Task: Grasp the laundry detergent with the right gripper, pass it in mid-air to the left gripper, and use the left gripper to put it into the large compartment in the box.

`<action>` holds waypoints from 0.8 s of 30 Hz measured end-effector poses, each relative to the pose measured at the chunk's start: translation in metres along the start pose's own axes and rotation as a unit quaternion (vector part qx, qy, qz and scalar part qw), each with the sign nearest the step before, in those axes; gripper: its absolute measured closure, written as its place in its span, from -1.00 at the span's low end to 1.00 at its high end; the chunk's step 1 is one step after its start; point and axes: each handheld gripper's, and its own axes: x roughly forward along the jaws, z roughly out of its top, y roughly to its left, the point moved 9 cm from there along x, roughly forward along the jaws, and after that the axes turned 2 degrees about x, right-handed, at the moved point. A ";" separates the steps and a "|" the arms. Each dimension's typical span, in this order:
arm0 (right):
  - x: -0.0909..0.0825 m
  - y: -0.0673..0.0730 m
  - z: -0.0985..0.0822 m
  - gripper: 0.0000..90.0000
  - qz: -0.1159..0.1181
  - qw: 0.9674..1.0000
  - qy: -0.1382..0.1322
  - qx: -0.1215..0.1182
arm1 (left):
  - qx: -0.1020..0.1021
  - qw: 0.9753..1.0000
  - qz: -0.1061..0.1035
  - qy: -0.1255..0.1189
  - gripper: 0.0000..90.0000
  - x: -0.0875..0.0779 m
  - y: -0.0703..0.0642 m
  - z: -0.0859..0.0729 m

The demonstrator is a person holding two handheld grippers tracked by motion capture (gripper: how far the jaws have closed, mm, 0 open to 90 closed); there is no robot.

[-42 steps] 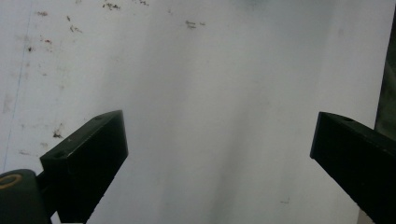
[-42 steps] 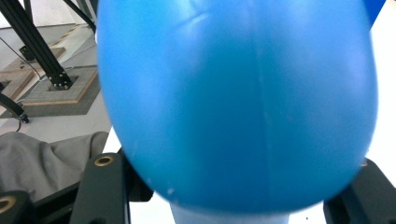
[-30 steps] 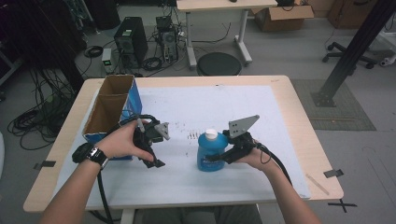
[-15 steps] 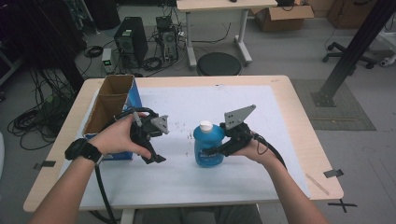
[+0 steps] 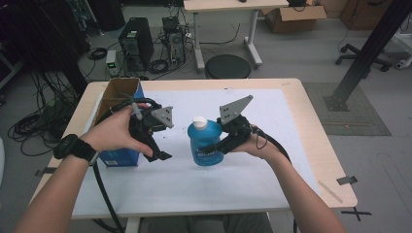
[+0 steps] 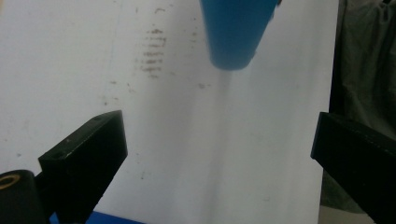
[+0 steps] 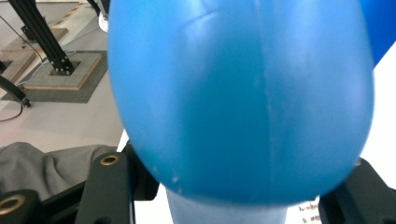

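The right claw (image 5: pixel 206 149) is pinching the blue bottle (image 5: pixel 205 141) by its lower body and lifting it: a second ago the bottle was standing on the white sheet, and now, at the centre of the high view, it is hanging clear of the counter (image 5: pixel 311 145), its white cap (image 5: pixel 199 121) pointing up. In the left gripper view the bottle's base (image 6: pixel 233 32) is floating at the top of the frame above its own shadow. The left claw (image 5: pixel 156 149), at centre left, is rising alongside with its jaws spread and nothing between them. I judge the pick-up is done and the carrying is beginning, perhaps toward the cardboard box (image 5: pixel 116 92) at upper left.
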 end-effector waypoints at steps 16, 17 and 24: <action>0.039 0.006 0.014 -0.06 0.024 0.999 0.035 -0.010 | 0.014 1.000 0.011 -0.005 -0.91 -0.022 -0.005 0.022; 0.041 0.007 0.015 -0.06 0.024 0.999 0.037 -0.011 | 0.016 1.000 0.011 -0.003 -0.91 -0.022 -0.005 0.023; 0.054 0.011 0.018 -0.06 0.032 0.998 0.046 -0.017 | 0.023 1.000 0.005 0.014 -0.90 -0.016 -0.009 0.025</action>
